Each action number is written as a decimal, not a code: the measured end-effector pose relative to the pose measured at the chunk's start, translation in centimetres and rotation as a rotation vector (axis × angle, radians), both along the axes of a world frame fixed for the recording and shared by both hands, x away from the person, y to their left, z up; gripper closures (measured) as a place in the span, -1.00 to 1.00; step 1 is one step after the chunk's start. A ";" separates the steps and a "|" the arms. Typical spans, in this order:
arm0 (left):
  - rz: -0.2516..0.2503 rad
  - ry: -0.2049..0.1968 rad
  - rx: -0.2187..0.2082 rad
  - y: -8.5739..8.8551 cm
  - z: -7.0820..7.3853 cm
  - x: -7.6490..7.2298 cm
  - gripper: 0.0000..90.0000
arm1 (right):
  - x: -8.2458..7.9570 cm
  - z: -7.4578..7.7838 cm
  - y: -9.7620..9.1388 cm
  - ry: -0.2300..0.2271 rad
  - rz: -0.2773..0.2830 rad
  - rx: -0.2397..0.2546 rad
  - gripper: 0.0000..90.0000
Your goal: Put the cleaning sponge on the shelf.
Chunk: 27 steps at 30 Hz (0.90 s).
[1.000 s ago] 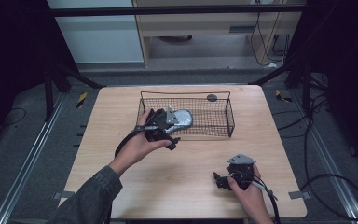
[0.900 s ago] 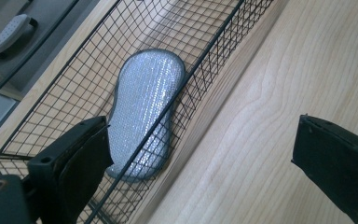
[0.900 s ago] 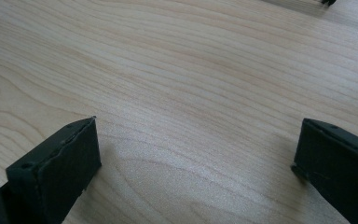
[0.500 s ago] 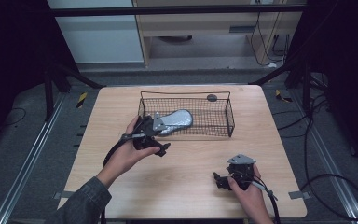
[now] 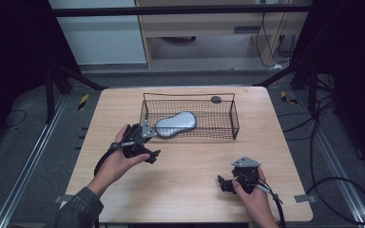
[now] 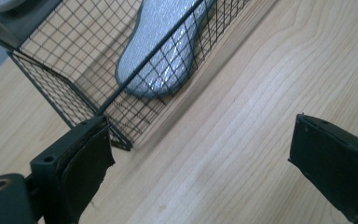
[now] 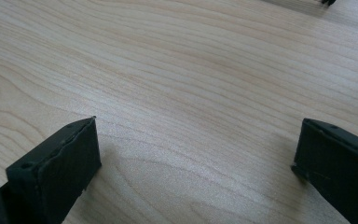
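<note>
A light wooden table (image 5: 185,190) is set on a grey floor (image 5: 24,161). Metal rails (image 5: 19,190) are laid along both sides. Black cables (image 5: 342,185) are coiled at the right. A pale cabinet (image 5: 100,40) and wooden shelving (image 5: 218,23) are seen behind, under dim light.

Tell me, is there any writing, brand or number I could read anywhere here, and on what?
None can be read.
The basket, the grey insole in it, the table and both grippers, left and right, bear no legible text.
The yellow-black striped tags on the floor show stripes, no words.
</note>
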<state>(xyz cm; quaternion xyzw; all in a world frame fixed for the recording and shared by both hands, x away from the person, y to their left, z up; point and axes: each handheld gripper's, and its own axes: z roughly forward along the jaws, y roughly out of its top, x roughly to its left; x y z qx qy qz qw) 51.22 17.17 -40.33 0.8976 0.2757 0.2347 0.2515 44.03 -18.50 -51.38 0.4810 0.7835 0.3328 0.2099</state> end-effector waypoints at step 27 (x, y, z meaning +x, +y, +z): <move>0.185 0.107 -0.049 8.0 -6.9 1.7 -0.92 | 0.0 0.0 0.0 0.000 -0.002 0.003 -0.99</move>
